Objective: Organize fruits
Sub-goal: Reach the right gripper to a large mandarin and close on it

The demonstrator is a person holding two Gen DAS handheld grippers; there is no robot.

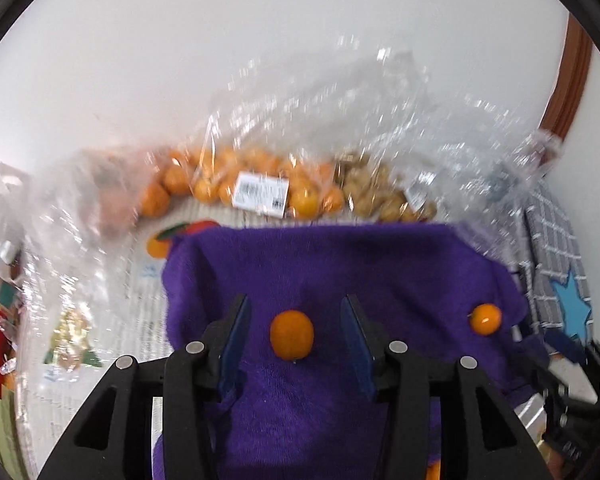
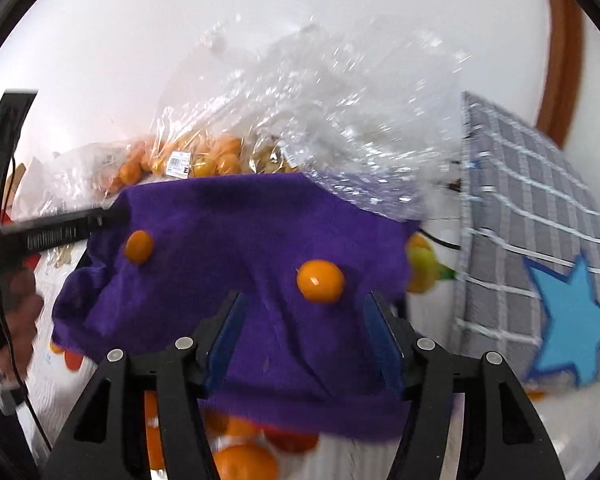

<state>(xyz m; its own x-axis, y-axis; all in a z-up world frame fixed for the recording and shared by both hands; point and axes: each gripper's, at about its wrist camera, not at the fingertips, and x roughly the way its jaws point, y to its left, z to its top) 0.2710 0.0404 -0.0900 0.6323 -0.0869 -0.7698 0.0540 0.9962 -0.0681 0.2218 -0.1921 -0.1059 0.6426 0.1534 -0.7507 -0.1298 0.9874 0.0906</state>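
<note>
Grippers: left gripper (image 1: 294,330) parted around small orange (image 1: 291,335), pads clear | right gripper (image 2: 305,330) wide, second orange (image 2: 320,281) at twelve o'clock | both on purple cloth (image 1: 340,264)

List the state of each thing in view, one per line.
Left gripper: open, one kumquat between its fingers, untouched.
Right gripper: open, empty.
Kumquats: two loose on the purple towel.
Purple towel: spread out, rumpled.
Orange bag: lying behind the towel, full.
Checked box: standing at right.
</note>
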